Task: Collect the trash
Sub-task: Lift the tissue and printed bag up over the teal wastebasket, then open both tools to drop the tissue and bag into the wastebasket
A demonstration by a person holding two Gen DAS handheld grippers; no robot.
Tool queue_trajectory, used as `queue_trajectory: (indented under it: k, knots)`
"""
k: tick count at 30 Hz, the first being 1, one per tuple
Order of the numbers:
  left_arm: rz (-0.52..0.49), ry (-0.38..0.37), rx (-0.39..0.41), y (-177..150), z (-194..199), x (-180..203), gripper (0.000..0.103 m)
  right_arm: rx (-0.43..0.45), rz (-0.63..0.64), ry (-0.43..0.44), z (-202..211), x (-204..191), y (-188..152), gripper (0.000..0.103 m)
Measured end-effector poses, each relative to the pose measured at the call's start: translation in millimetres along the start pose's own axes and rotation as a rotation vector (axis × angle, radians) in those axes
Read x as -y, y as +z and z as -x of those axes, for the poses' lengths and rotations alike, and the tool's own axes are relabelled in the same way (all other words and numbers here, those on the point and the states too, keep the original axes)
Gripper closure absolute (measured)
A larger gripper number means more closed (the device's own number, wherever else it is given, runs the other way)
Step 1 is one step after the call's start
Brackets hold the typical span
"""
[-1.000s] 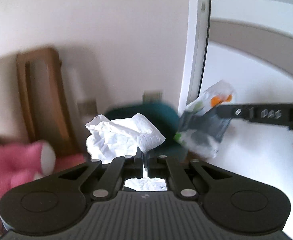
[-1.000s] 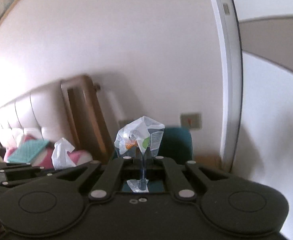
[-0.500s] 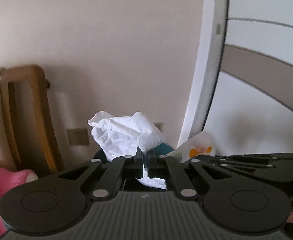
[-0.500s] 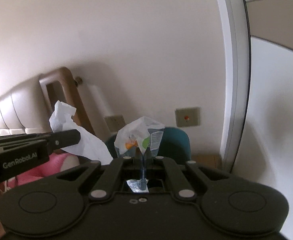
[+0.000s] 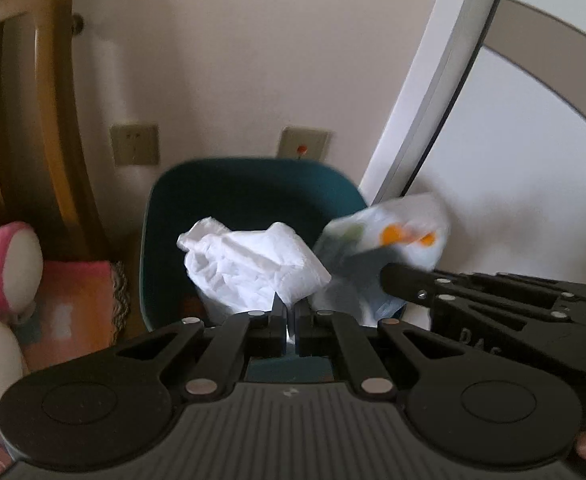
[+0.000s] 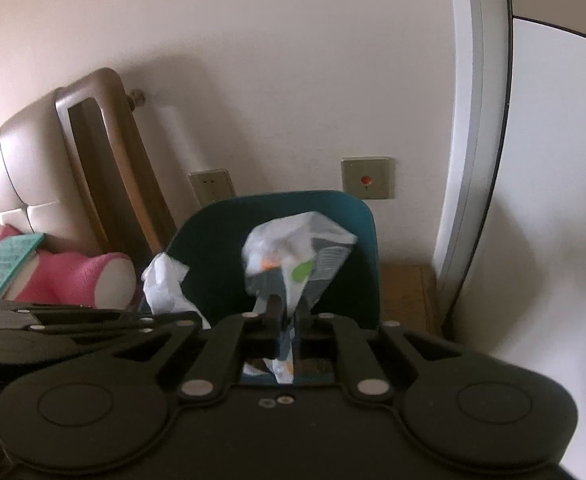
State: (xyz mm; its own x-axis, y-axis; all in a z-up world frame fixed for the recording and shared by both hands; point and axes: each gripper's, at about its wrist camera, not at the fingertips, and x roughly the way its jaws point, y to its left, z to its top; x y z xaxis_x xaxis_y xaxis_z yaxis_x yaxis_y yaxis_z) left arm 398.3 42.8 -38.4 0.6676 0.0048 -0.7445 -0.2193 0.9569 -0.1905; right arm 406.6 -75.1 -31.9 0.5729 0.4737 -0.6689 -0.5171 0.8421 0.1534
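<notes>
the teal bin (image 5: 229, 200) now sits straight ahead of and below both tongs, where half a second ago only its rim peeked from behind the trash and the view was mostly wall; the tongs have tipped down and come in over the bin mouth. the left gripper (image 5: 287, 312) is clenched on the crumpled white tissue (image 5: 249, 264), which stands up just past its fingertips and in front of the bin's opening. the right gripper (image 6: 287, 312) is clenched on the crinkled plastic wrapper (image 6: 297, 256), orange and green print showing, also held in front of the bin's inner wall. from the left view the right tong comes in from the right side, its wrapper just beside the tissue, close enough that i cannot tell whether they touch. off to the left of the tongs lie a pink plush toy (image 6: 77, 280) and the wooden bed frame (image 6: 105, 168); two wall plates sit above the bin. my read: both pieces are carried to the drop spot and the next step is simply to release them, likely one at a time, so the light tissue does not snag on the wrapper or drift past the rim.
</notes>
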Motion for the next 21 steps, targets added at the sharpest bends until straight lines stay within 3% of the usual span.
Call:
queue_trajectory:
  k: [8, 11, 16, 18, 21]
  knots:
    - [0.023, 0.004, -0.062, -12, -6, -4, 0.100, -0.019, 0.008, 0.000, 0, 1, -6, 0.083]
    - [0.029, 0.003, -0.072, -14, -6, -5, 0.098, -0.009, 0.010, -0.003, 4, 1, -7, 0.075]
    - [0.023, 0.006, -0.074, -14, -5, -5, 0.097, 0.010, -0.015, 0.017, 16, 4, -8, 0.072]
    - [0.004, 0.016, -0.072, -17, -3, -3, 0.094, 0.018, -0.016, 0.026, 22, 4, -9, 0.071]
    - [-0.018, 0.013, -0.050, -22, 5, 0, 0.079, 0.037, -0.013, 0.043, 33, 4, -13, 0.067]
